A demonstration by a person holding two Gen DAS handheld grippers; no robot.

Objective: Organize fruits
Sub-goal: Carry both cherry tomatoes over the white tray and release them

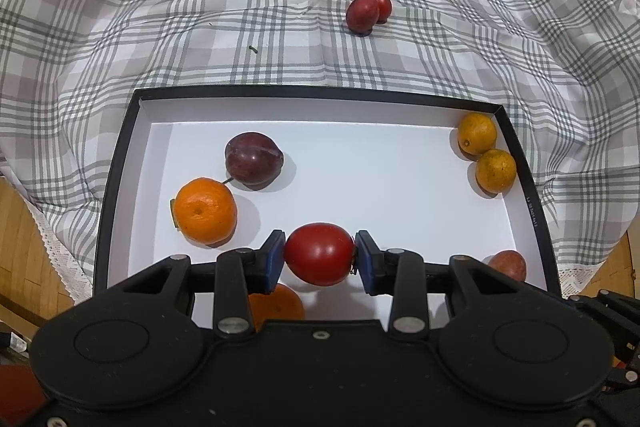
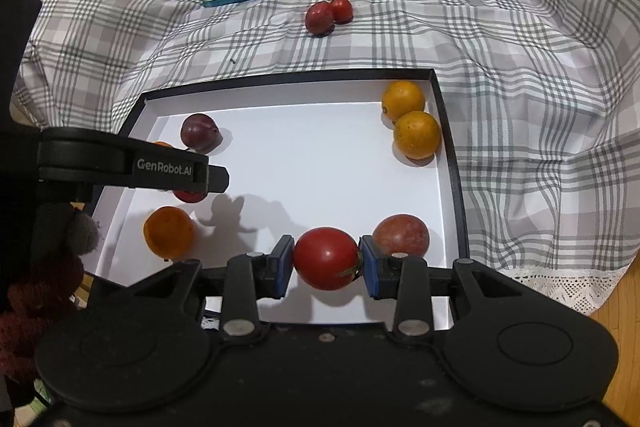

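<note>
The left gripper [image 1: 319, 259] has its blue-padded jaws clamped on a small red tomato [image 1: 319, 254], one pad on each side, above the white floor of the shallow black-rimmed box [image 1: 320, 93]. The right gripper [image 2: 326, 261] likewise grips another red tomato [image 2: 326, 258] squarely between its jaws, beside a reddish plum [image 2: 401, 235].

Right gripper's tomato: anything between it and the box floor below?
Nothing visible. The right gripper holds its red tomato over a bare white stretch of the black-rimmed box. Nearest neighbours sit off to the sides: a reddish fruit at right, an orange at left.
</note>
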